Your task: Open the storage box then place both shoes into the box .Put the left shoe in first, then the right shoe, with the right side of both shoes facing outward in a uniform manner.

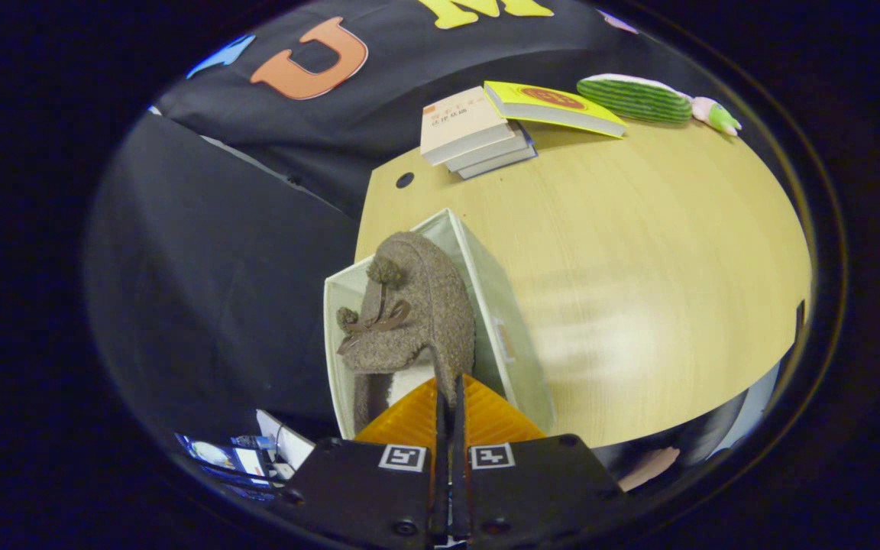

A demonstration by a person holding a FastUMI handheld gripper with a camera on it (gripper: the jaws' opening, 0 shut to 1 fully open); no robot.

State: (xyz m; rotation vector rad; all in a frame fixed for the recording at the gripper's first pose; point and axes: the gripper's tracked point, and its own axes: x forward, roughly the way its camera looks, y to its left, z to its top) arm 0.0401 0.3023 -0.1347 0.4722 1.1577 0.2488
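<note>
Claw (pixel 449 397) pinching shoe (pixel 409 321) collar inside box (pixel 509 336).

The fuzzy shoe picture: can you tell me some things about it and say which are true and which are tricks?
1. The gripper is pinching the brown shoe by its edge. True.
2. The shoe lies flat on the table. False: it hangs over the open white box.
3. The books are inside the box. False: they sit on the table beyond it.
4. A green striped toy lies at the table's far edge. True.
5. The box has a lid on. False: it is open.
</note>
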